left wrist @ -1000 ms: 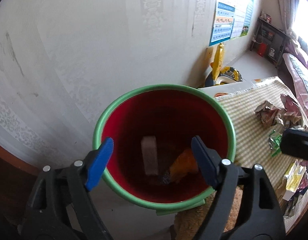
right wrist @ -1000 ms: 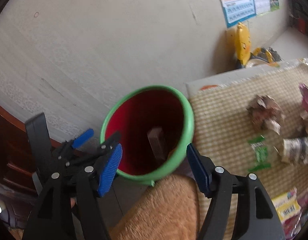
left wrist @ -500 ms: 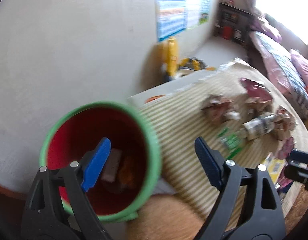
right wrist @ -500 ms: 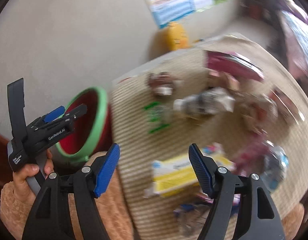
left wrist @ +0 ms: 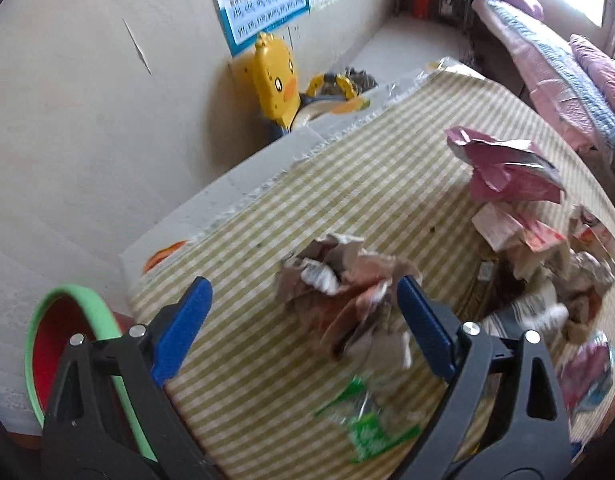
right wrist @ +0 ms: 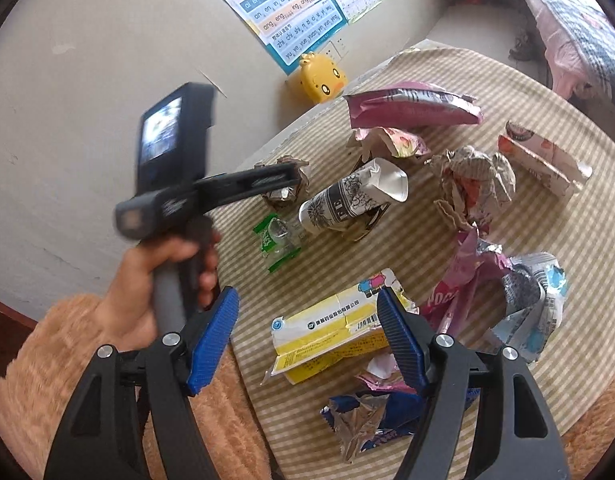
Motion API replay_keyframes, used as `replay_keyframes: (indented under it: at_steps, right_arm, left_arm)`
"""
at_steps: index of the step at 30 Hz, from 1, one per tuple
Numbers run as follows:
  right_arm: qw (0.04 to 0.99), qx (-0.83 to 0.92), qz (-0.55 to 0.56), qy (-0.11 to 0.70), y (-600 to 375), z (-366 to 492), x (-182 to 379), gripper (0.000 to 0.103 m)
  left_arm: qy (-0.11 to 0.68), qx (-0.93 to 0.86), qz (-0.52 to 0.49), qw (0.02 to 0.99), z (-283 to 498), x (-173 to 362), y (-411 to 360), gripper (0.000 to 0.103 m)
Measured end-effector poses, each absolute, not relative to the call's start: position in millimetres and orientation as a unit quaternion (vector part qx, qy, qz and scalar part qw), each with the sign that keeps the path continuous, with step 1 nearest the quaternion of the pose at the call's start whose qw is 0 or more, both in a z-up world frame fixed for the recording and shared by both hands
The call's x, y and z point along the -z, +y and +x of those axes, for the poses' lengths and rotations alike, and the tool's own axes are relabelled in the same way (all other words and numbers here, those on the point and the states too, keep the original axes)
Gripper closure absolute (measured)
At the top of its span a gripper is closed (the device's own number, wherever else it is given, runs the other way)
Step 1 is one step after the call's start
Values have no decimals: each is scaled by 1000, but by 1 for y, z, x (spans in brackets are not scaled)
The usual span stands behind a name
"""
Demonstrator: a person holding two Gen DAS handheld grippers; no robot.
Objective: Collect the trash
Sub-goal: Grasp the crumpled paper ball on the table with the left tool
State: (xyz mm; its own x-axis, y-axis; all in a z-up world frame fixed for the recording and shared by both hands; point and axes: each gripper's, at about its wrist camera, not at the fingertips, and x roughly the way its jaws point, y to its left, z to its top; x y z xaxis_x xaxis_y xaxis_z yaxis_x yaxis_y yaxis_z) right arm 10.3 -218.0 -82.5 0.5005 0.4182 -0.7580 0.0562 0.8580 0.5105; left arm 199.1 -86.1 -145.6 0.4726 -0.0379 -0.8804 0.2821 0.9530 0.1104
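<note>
My left tongs (left wrist: 303,320) stand wide and empty; a second ago they looked into the bin (left wrist: 73,344), now they frame a crumpled wad (left wrist: 343,292) on the striped surface (left wrist: 387,184); I judge the next pick has begun. My right tongs (right wrist: 309,338) are also wide, empty, over the yellow carton (right wrist: 327,330); earlier they faced the bin. Trash lies scattered across the surface; the bin sits at its left edge.

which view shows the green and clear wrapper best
The right wrist view: the green and clear wrapper lies sharp and whole on the striped tablecloth, beside the black-and-white packet. In the left wrist view the wrapper is blurred, low in frame, partly behind a gripper finger.
</note>
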Motion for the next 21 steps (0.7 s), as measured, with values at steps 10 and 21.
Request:
replay_keyframes:
  at_steps: [10,21]
  right_arm:
    - [832,-92,266,479,-241,4,83,34]
    - [839,-106,204,493,-206,21,82,34]
  left_arm:
    - [518,106,108,842,204,145,-90,81]
    - [433,86,85,893,121,74,-27,82]
